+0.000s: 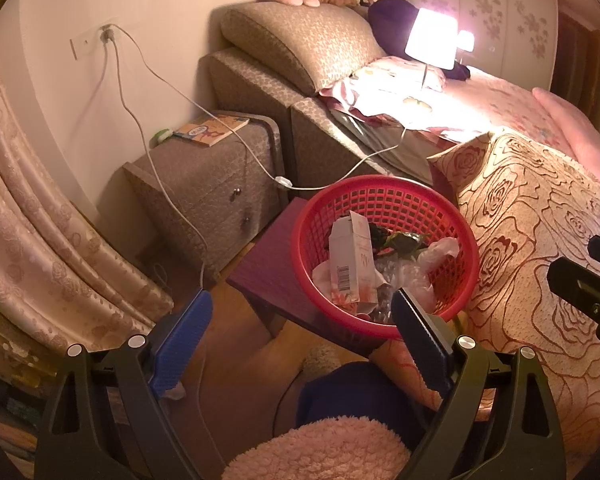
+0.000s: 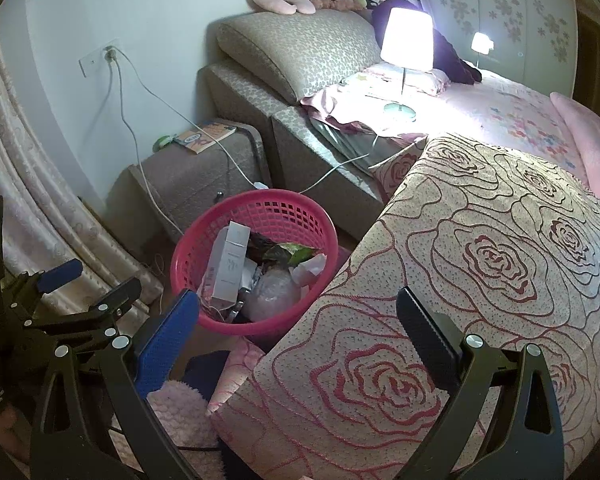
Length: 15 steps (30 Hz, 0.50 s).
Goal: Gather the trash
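Stool (image 1: 260,268) under basket (image 1: 384,188) shows plainly only from left wrist

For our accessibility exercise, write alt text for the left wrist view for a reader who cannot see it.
A red basket holding a white carton and crumpled wrappers sits on a purple stool beside a bed, seen between the open, empty left gripper. A lit lamp stands on the bed.
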Tool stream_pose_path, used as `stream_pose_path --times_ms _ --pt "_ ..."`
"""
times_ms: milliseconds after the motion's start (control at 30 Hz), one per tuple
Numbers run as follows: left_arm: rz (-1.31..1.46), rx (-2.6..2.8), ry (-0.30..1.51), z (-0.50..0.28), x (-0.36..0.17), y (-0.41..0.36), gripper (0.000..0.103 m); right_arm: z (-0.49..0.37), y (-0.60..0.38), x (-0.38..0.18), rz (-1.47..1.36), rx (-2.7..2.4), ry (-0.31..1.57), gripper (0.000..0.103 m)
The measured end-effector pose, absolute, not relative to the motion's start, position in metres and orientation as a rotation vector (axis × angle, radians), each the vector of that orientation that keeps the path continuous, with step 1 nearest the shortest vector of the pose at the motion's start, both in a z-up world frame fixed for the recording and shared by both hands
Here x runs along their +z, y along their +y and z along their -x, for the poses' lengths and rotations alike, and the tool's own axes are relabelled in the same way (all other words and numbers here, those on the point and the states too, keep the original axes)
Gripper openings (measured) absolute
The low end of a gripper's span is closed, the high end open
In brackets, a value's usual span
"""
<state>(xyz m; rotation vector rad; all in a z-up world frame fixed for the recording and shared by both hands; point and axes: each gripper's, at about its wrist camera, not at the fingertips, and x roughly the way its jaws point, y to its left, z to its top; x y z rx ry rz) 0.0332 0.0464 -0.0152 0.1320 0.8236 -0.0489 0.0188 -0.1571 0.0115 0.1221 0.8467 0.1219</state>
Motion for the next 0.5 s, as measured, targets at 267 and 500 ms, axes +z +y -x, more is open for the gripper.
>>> stream_pose_path --times_ms 267,500 --pt "-0.129 -0.048 0.827 -0.035 -0.0154 0.049 0.088 -0.0189 -0.158 0.011 -0.122 0.122 0.849 0.096" --pt "-0.133 -0.043 0.829 -0.037 -0.0154 0.0496 0.088 -0.0191 -0.1572 0.0106 -0.123 0.122 0.849 0.096"
